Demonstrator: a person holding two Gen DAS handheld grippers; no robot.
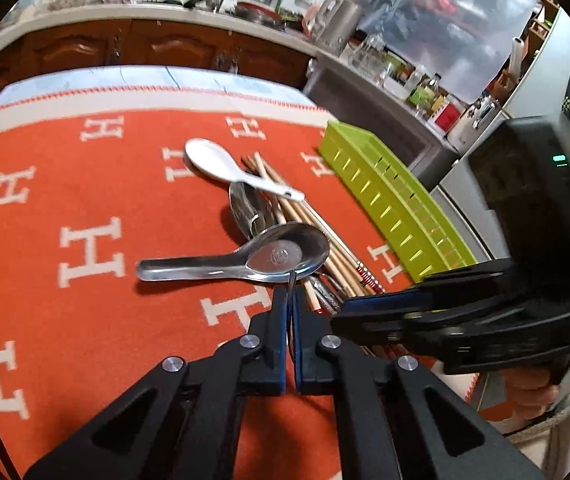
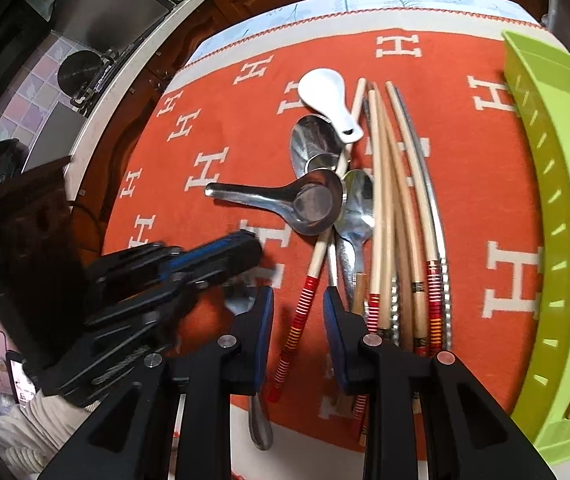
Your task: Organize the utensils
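The utensil pile is lying mid-cloth: a steel ladle spoon (image 1: 241, 260) across wooden chopsticks (image 2: 381, 200), a white spoon (image 1: 225, 166) behind. My left gripper (image 1: 290, 300) is sitting fully closed, a thin metal piece between its pads. Only my right view is showing chopsticks inside the green tray (image 2: 557, 216); my right gripper (image 2: 298, 312) is hanging part-open, empty.

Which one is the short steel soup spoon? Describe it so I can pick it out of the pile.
On the orange cloth with white H letters, find the pile of utensils left of the green tray. The steel soup spoon lies across the pile's left edge, handle pointing away from the chopsticks. Unlike the white ceramic spoon beyond it, it is shiny metal with a deep bowl.
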